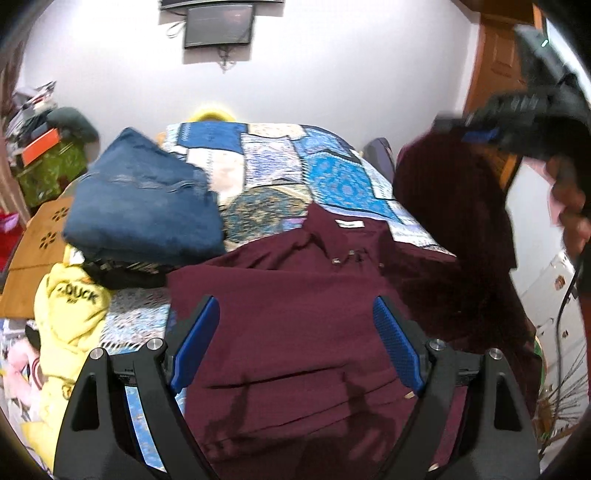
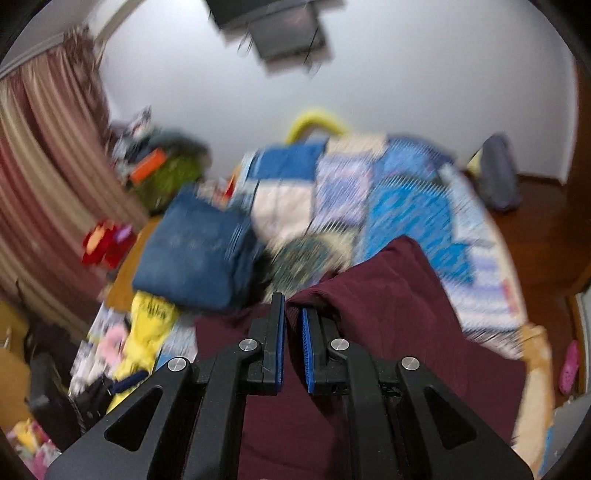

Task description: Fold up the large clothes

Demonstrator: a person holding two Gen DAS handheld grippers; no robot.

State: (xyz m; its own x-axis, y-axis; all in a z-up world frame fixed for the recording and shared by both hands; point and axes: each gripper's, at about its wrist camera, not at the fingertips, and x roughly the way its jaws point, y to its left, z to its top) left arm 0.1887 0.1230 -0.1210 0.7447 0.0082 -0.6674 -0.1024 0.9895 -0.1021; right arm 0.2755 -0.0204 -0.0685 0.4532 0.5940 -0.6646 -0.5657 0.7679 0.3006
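Note:
A dark maroon collared shirt (image 1: 295,266) lies spread on the near part of the bed, collar and white label toward the far side. My left gripper (image 1: 295,306) hovers over its middle, open, with nothing between its blue pads. At the right, my right gripper (image 1: 458,127) is raised high and shut on an edge of the maroon shirt, so that side hangs from it as a dark drape. In the blurred right wrist view, the right gripper (image 2: 292,308) has a pinch of maroon cloth (image 2: 388,295) between its nearly touching pads.
A folded stack of blue jeans (image 1: 147,206) sits on the bed's left side above a yellow garment (image 1: 70,314). The patchwork bedspread (image 1: 295,162) stretches to the far wall with a screen (image 1: 219,26). A person's hand (image 1: 569,206) holds the right gripper. A wooden door (image 1: 495,62) stands at the right.

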